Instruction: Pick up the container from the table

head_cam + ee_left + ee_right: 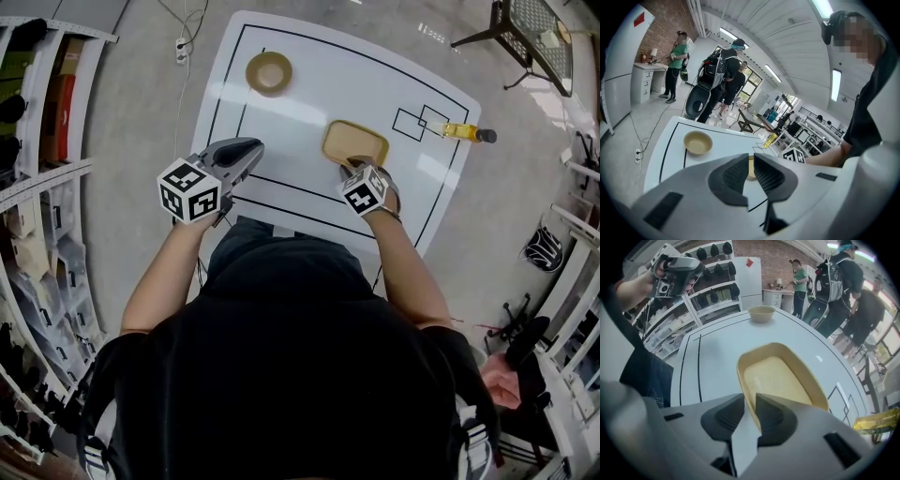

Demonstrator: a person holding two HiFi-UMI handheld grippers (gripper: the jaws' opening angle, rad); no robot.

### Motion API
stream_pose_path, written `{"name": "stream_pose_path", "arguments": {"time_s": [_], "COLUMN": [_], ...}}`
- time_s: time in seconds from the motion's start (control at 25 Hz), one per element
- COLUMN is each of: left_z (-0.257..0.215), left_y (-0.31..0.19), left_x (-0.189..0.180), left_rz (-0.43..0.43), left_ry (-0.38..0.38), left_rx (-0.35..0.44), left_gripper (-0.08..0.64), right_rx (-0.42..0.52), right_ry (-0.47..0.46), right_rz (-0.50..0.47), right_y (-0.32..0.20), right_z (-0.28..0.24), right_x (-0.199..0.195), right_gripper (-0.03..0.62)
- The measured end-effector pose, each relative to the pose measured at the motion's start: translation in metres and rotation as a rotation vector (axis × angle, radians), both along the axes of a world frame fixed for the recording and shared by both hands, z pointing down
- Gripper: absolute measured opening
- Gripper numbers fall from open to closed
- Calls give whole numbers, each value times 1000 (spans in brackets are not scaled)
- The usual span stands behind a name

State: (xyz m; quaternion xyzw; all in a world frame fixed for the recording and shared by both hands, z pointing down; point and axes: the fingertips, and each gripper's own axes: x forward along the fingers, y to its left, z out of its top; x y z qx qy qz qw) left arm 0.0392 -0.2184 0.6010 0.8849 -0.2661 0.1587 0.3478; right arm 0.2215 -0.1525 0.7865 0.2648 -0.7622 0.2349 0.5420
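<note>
i'm at the grasp: my right gripper (750, 401) is closing around the near rim of the tan container (776, 376), right of centre on the table (309, 94) (pads not pinching yet). next, clamp firmly, then lift level. left gripper (750, 161) hangs empty, jaws slightly apart.

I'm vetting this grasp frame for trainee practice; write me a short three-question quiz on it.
1. What is between the right claw's jaws? A bowl B container rim C bottle
2. True or false: the bowl touches the container.
3. Which object lies at the table's right edge in the head view?
Key: 1 B, jaws closing around the rim. 2 False, the bowl stands apart. 3 The yellow bottle.
</note>
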Motion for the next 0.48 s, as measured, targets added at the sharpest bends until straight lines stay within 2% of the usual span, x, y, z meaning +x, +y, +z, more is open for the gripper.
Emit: {"name": "stream_pose_path", "arguments": {"time_s": [0.48], "left_z": [-14], "left_y": [11], "left_x": [12], "left_rz": [43], "left_ry": [4], "left_rx": [23], "left_gripper": [37], "right_rx": [3], "right_ry": [20], "right_rz": [-18], "right_y": [18], "right_z": [-2], "right_x": [-2], "right_gripper": [40]}}
